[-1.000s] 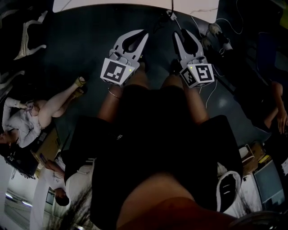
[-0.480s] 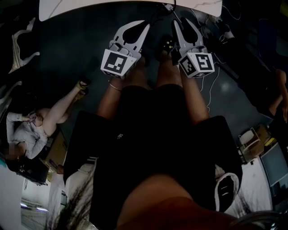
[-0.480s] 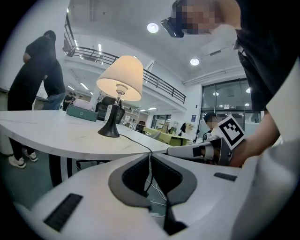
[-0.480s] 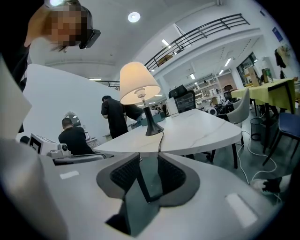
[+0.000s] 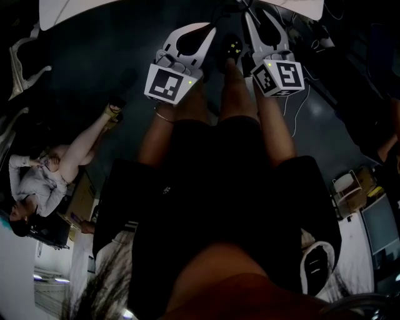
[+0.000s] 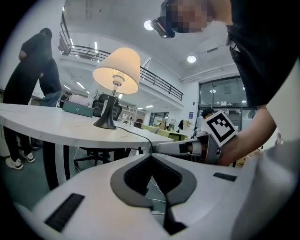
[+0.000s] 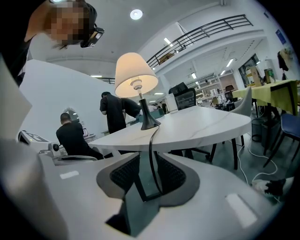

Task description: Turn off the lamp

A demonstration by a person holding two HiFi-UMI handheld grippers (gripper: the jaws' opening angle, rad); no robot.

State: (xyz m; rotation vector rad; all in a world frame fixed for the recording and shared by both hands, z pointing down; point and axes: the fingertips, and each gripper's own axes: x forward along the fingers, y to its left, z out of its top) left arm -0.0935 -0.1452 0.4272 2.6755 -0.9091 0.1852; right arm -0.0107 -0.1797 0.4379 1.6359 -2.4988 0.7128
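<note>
The lamp [image 6: 116, 70] stands lit on the white table [image 6: 56, 126], cream shade on a dark stem and foot. It also shows in the right gripper view, where the lamp [image 7: 136, 75] glows beyond the jaws. Its black cord [image 7: 152, 140] runs off the table's edge and hangs down. Both grippers are short of the table and below its top. My left gripper [image 6: 151, 154] has its tips together with nothing held. My right gripper [image 7: 149, 157] stands partly open, and the cord shows through the gap farther off. In the head view the left gripper [image 5: 209, 28] and right gripper [image 5: 259, 15] sit side by side.
A person bends over at the table's far left [image 6: 37, 70]. Two people [image 7: 115, 112] stand or sit behind the table. Another person [image 5: 37, 175] sits at the left in the head view. Cables and a power strip [image 7: 267, 185] lie on the floor under the table.
Both grippers have shifted toward the top of the head view, closer to the white table's edge. Their jaws look the same as before.
</note>
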